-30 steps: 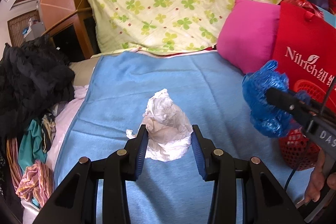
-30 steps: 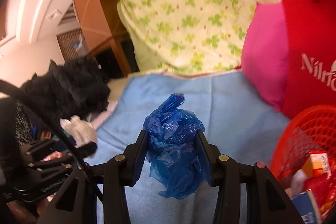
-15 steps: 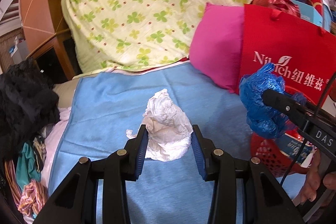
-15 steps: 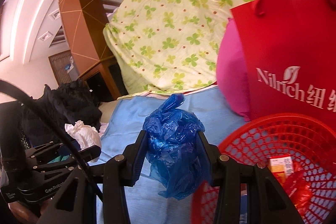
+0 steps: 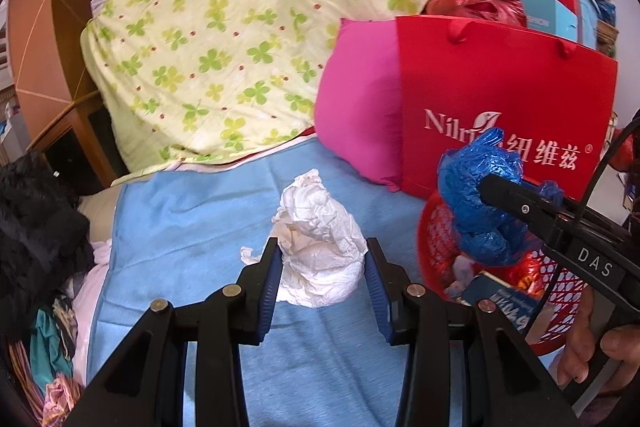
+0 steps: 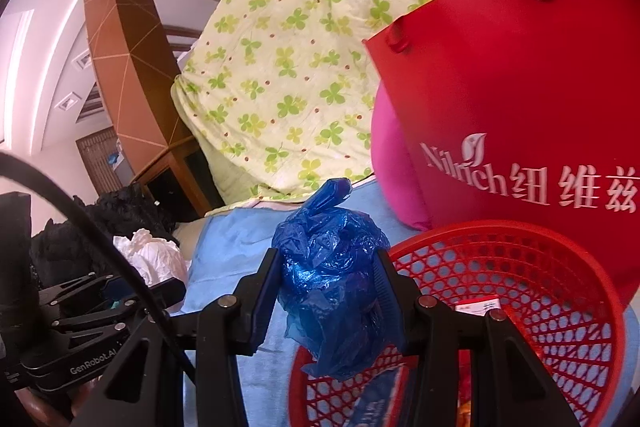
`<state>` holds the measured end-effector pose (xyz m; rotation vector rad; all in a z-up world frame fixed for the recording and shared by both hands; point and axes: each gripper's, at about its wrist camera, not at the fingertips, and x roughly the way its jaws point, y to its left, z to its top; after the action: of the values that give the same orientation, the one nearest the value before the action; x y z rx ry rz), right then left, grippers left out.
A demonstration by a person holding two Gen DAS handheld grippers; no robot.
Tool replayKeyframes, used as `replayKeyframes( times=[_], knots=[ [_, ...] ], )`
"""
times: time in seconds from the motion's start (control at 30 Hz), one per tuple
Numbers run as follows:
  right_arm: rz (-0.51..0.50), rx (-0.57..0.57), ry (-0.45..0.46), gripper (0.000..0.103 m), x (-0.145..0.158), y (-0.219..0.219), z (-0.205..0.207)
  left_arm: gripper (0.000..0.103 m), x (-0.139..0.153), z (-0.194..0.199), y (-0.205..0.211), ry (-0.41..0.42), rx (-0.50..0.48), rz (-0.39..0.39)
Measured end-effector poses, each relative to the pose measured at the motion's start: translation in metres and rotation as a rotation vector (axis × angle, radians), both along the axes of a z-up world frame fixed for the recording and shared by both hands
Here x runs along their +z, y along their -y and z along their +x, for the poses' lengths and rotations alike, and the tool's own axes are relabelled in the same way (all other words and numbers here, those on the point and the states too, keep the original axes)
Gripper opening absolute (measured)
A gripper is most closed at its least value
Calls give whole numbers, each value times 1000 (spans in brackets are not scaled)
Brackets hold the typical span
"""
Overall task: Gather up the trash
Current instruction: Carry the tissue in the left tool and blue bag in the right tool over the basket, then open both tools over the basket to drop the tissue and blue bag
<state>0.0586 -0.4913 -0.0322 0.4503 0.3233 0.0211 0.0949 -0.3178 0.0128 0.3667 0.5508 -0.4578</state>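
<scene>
My left gripper (image 5: 322, 263) is shut on a crumpled white tissue wad (image 5: 320, 251) and holds it above the blue blanket (image 5: 192, 223). My right gripper (image 6: 328, 271) is shut on a crumpled blue plastic bag (image 6: 332, 279) and holds it over the near rim of the red mesh basket (image 6: 532, 259). The basket holds a small box and other trash. In the left wrist view the blue bag (image 5: 480, 203) hangs above the basket (image 5: 560, 291) at the right. The tissue (image 6: 152, 259) and the left gripper show at the left of the right wrist view.
A red Nilrich paper bag (image 5: 504, 107) and a pink pillow (image 5: 360, 115) stand behind the basket. A green clover-print quilt (image 5: 240, 39) is piled at the back. Dark clothes (image 5: 36, 227) lie at the left edge of the bed.
Both grippers have moved right toward the red basket with their loads. The blue bag is now over the basket's rim. Neither grip has changed.
</scene>
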Motion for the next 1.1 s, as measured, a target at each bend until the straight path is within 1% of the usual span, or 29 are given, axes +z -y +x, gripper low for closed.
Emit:
replayKeyframes(
  times=[0.13, 0.27, 0.43, 0.47, 0.5, 0.53, 0.57, 0.6, 0.63, 0.7, 0.8, 0.9, 0.97, 1.03, 1.07, 1.1],
  knots=[
    [16, -25, 11, 50, 0, 13, -11, 43, 1, -4, 15, -12, -34, -5],
    [40, -48, 20, 50, -1, 24, -19, 43, 0, -6, 31, -53, -97, -41],
    [96, -81, 21, 51, -7, 44, -30, 44, -8, -3, 57, -159, -228, -118],
    [109, -85, 18, 51, -8, 48, -30, 46, -12, -3, 62, -175, -242, -120],
    [131, -91, 13, 52, -10, 54, -31, 52, -15, -2, 66, -186, -247, -120],
    [153, -97, 4, 54, -12, 59, -31, 63, -20, 1, 72, -215, -258, -122],
    [168, -102, -1, 59, -13, 63, -31, 67, -23, 3, 75, -232, -264, -124],
    [193, -115, -5, 62, -15, 68, -31, 69, -28, 5, 78, -255, -267, -127],
    [212, -125, -5, 68, -16, 73, -32, 69, -30, 5, 80, -267, -268, -125],
    [256, -137, 7, 69, -18, 82, -35, 69, -34, 4, 80, -280, -271, -112],
    [279, -161, 31, 69, -18, 89, -39, 69, -31, -2, 73, -248, -261, -82],
    [250, -177, 64, 69, -13, 83, -42, 70, -19, -12, 53, -158, -211, -47],
    [190, -203, 89, 69, -8, 72, -45, 76, -9, -16, 39, -99, -180, -34],
    [91, -244, 117, 69, 0, 53, -49, 85, 4, -27, 18, -7, -125, -14],
    [61, -255, 124, 69, 2, 47, -52, 87, 10, -32, 9, 32, -104, -8],
    [11, -271, 133, 69, 6, 34, -55, 91, 16, -38, -1, 74, -86, -2]
  ],
)
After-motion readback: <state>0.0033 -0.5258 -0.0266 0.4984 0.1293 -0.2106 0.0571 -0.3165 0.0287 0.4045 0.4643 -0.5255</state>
